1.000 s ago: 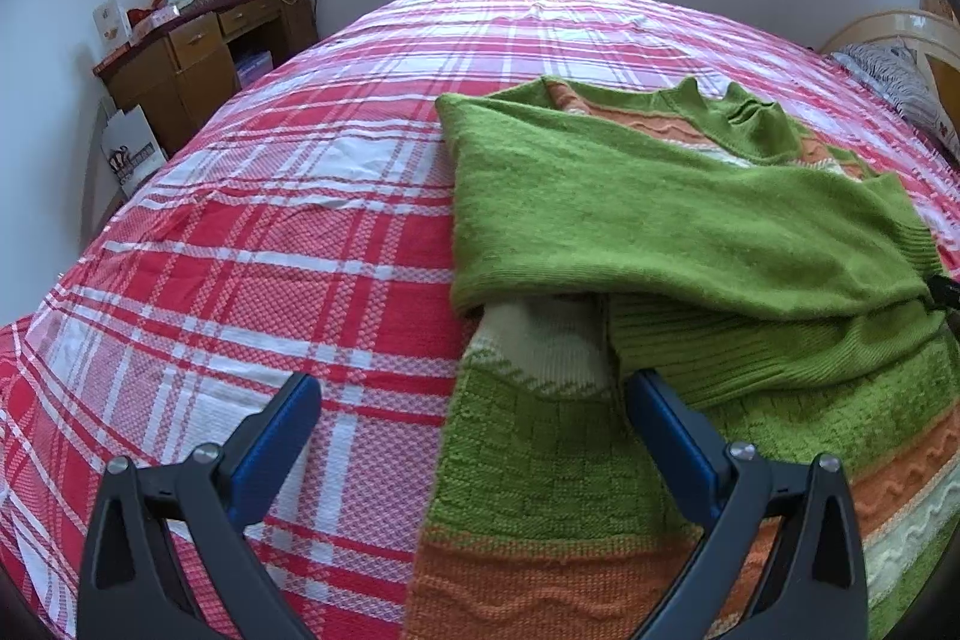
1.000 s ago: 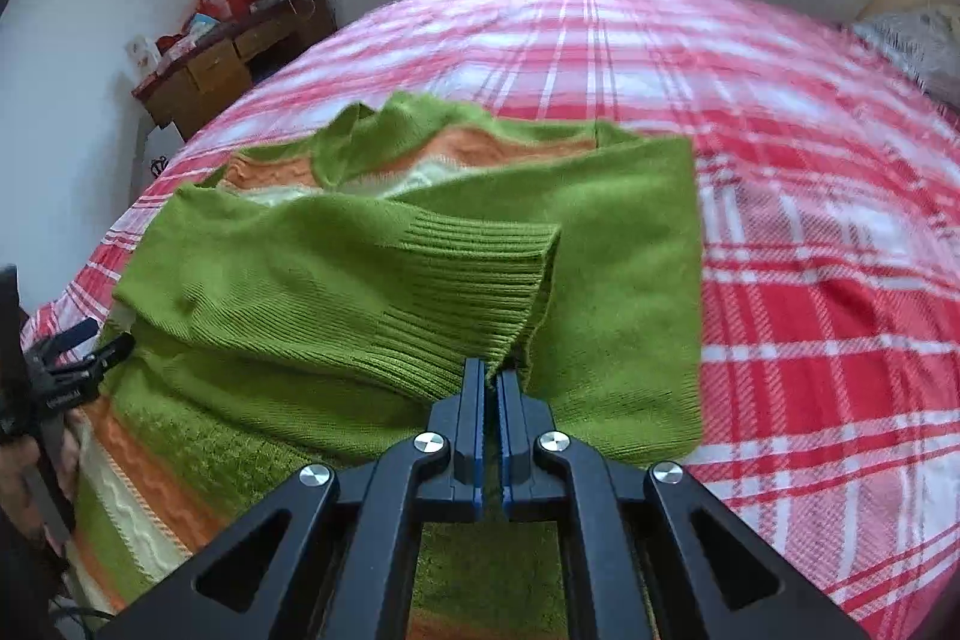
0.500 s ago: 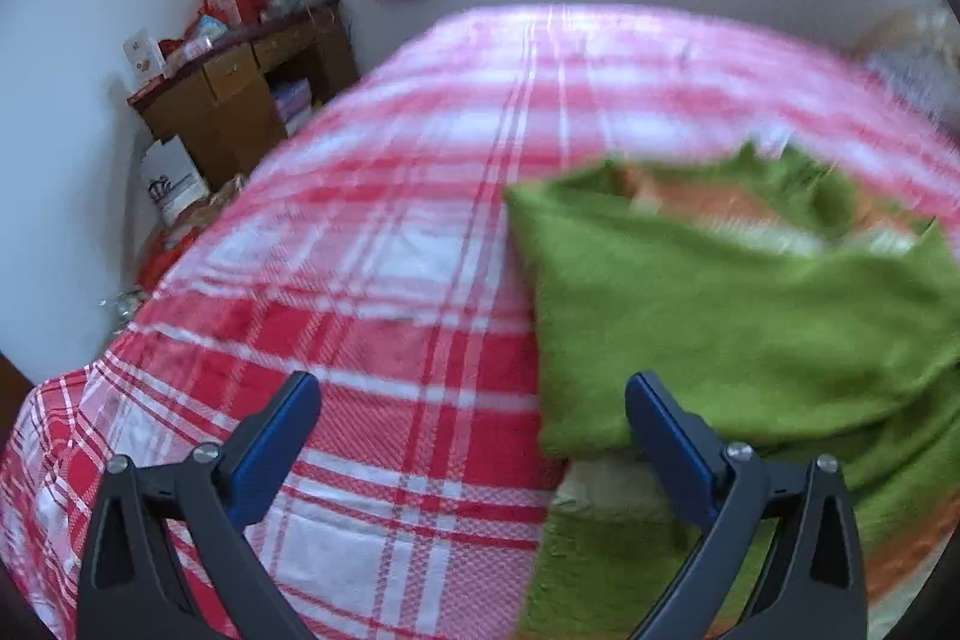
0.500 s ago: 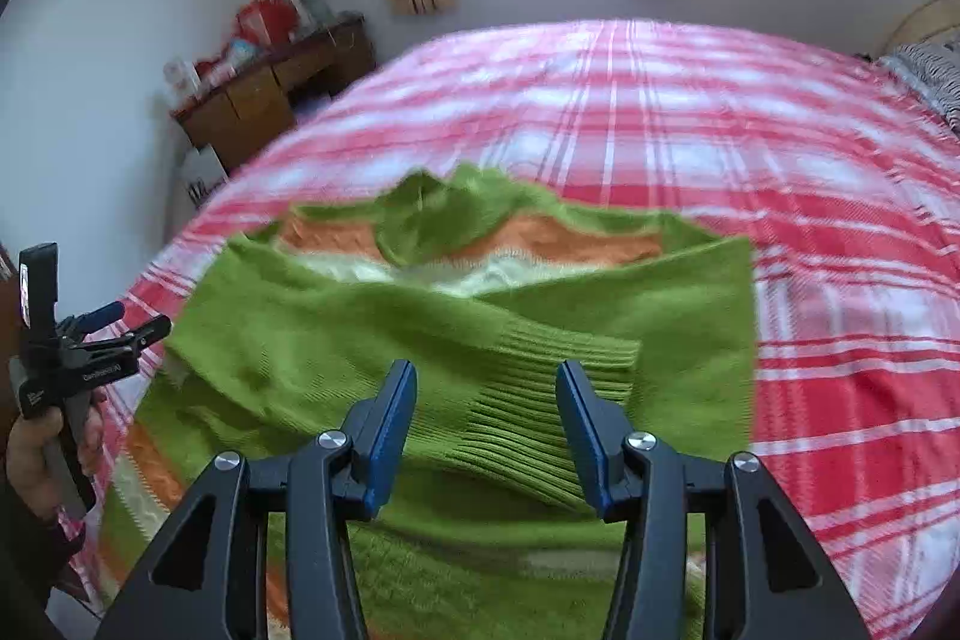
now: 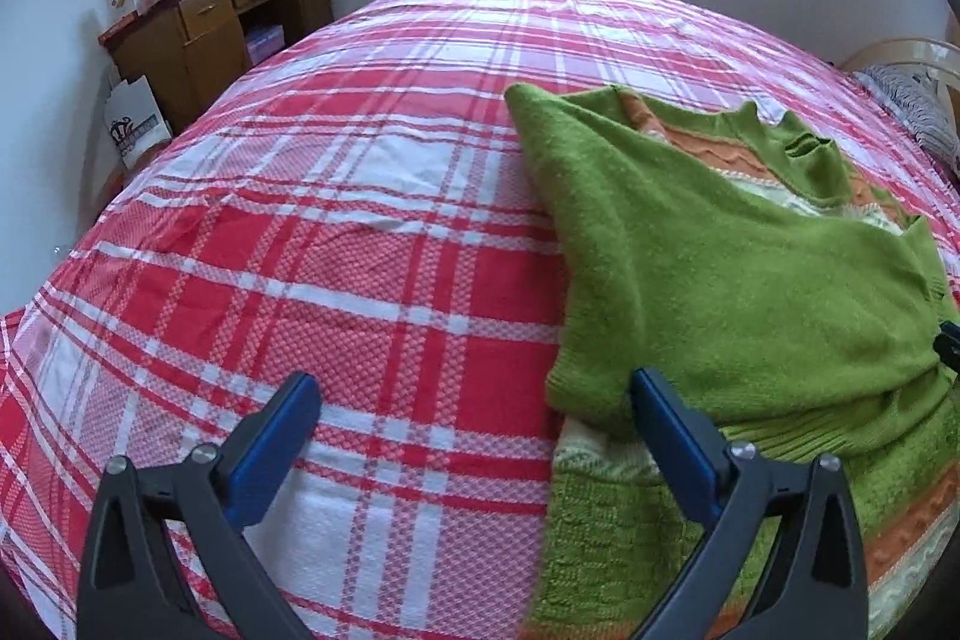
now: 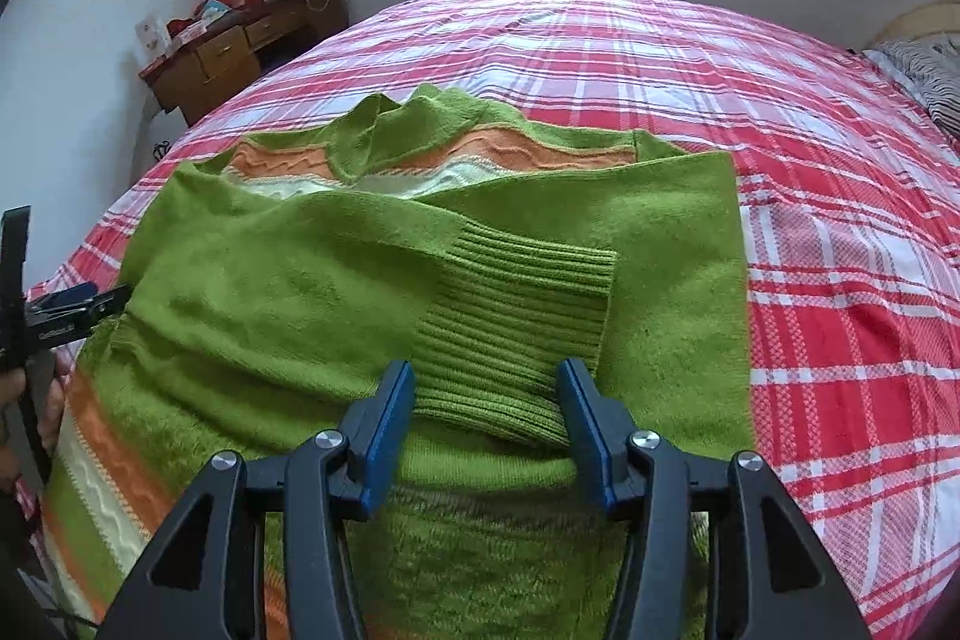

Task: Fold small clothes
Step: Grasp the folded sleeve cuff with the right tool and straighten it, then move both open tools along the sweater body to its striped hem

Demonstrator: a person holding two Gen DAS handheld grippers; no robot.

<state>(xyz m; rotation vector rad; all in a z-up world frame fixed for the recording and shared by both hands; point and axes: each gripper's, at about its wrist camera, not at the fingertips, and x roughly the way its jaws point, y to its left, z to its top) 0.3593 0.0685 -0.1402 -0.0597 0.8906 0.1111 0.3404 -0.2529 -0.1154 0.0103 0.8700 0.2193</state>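
I see the sweater (image 6: pixel 384 280), fuzzy green knit with orange and cream cable bands, lying on the bed (image 6: pixel 840 280) with its red-and-white plaid cover. Both sleeves are folded across the sweater's chest, and the ribbed cuff (image 6: pixel 516 316) lies topmost. My right gripper (image 6: pixel 486 403) tilts down over the sweater, fingers spread, the cuff loose between them. My left gripper (image 5: pixel 474 424) hangs at the sweater's left edge, fingers wide apart, pinching nothing. A wooden desk (image 5: pixel 210 34) stands far beyond the sweater.

Green sweater (image 5: pixel 720 280) (sleeves folded), plaid bed (image 5: pixel 360 250)
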